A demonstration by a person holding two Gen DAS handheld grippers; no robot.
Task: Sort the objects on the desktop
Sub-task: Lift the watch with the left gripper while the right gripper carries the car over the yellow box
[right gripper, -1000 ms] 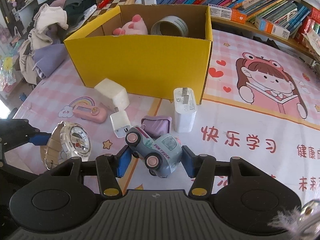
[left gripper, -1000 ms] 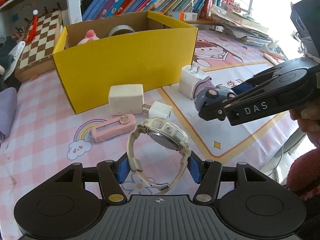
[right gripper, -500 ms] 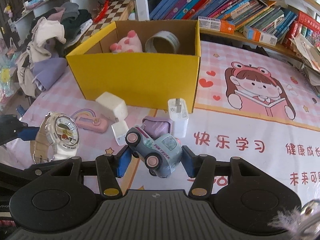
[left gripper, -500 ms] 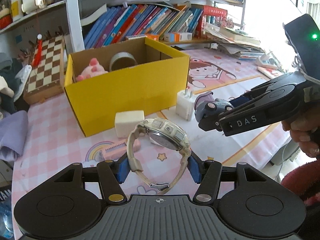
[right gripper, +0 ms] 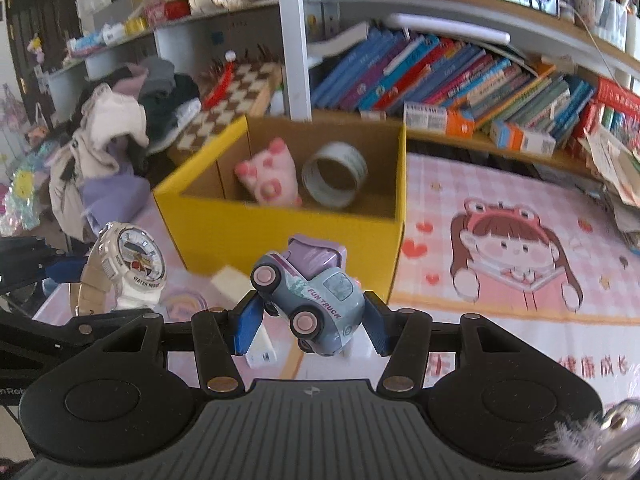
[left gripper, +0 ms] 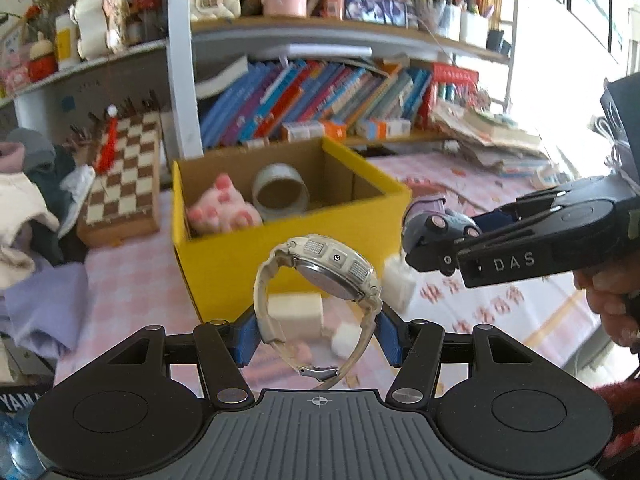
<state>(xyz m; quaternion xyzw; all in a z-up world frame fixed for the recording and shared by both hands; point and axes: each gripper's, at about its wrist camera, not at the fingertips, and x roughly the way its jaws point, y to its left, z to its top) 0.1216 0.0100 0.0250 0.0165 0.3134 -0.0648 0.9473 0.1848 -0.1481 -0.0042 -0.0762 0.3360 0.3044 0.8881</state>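
Above the pink checked desk mat [right gripper: 500,184], both grippers now ride higher than a second ago, carrying their loads up from the mat toward the open yellow cardboard box [left gripper: 240,256]. The left gripper [left gripper: 316,334] is clamped on the strap of a cream digital watch [left gripper: 320,276], held on edge in the air just near of the box's front wall. The right gripper [right gripper: 308,328] is clamped on a small blue toy truck [right gripper: 312,300] with pink wheels, tilted nose-down, also just short of the box. Inside the box lie a pink plush pig [right gripper: 270,178] and a roll of tape [right gripper: 334,180], unmoved. White chargers [left gripper: 296,312] left on the mat are blurred and partly hidden behind the watch and the blue fingers; the pink utility knife seen earlier can barely be made out. At far right in the left wrist view, the person's hand [left gripper: 608,300] is cut off by the frame edge.
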